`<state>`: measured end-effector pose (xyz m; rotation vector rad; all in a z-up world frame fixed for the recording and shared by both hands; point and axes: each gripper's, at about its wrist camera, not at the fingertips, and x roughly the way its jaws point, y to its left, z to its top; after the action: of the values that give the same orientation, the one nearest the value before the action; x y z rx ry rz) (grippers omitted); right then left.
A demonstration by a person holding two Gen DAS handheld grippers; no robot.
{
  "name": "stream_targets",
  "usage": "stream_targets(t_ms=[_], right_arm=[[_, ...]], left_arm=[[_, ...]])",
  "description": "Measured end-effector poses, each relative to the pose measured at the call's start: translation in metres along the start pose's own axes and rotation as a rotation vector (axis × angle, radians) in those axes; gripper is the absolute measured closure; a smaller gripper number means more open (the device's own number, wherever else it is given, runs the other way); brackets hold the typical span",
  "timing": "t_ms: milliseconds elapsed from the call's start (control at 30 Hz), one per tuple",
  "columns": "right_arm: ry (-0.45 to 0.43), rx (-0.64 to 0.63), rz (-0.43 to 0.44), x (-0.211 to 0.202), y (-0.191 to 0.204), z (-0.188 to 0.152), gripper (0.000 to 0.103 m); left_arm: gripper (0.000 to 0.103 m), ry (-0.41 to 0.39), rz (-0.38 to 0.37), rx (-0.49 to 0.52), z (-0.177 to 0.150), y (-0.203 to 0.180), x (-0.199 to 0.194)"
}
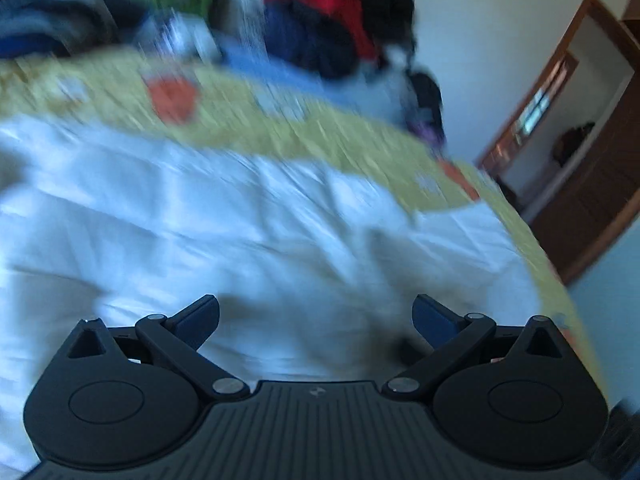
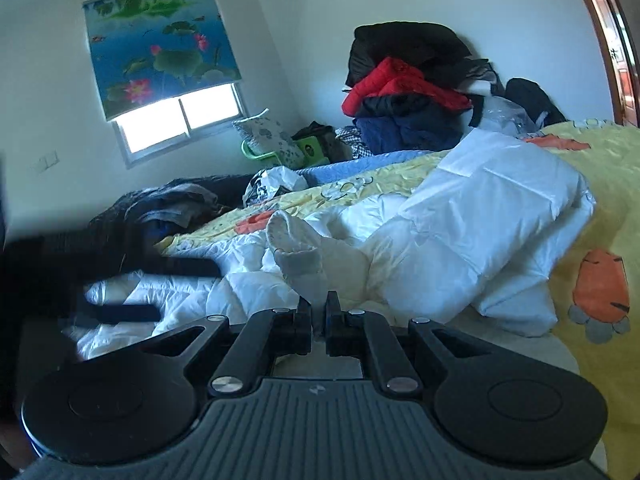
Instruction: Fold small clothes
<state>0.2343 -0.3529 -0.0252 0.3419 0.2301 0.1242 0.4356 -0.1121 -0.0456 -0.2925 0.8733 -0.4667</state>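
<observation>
Bed (image 2: 600, 168): covered by a yellow sheet printed with orange shapes; it fills the lower half of both views.

Quilt (image 2: 500, 216): white, crumpled, lying across the middle of the bed. In the right wrist view one bulky fold rises toward the bed's right edge; flatter folds spread toward the near left.

Clothes pile (image 2: 404, 92): black, red and dark blue garments stacked at the bed's far edge against the wall.

Blind (image 2: 160, 48): lotus-pond print, partly lowered over the window on the far wall.

Dark garments (image 2: 168, 204): a low heap at the bed's far left corner.

Door (image 1: 592, 168): brown wood frame, beyond the bed's right edge in the left wrist view.

Sock (image 2: 298, 252): pale, small, standing up from the quilt at mid-bed, directly ahead of the right gripper (image 2: 319, 312). Its lower end runs down between the jaws, which are pressed together on it.

Left gripper (image 1: 316, 316): jaws spread wide, nothing between them, above the quilt. This view is motion-blurred; detail is unreliable.
</observation>
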Motion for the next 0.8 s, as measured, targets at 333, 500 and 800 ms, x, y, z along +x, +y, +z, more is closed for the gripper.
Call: stream_targets(t_ms=[333, 500, 800], right_arm=[[-0.012, 0.011, 0.038, -0.008, -0.002, 0.0, 0.089], [-0.011, 0.021, 0.043, -0.01, -0.005, -0.001, 0.089], [-0.105, 0.017, 0.093, -0.031, -0.005, -0.003, 0.044]], left_arm=[[0.0, 0.13, 0.103, 0.06, 0.016, -0.052, 0.053], [0.064, 0.162, 0.11, 0.106, 0.013, -0.061, 0.052], [0.087, 0.148, 0.087, 0.012, 0.027, -0.044, 0.036]])
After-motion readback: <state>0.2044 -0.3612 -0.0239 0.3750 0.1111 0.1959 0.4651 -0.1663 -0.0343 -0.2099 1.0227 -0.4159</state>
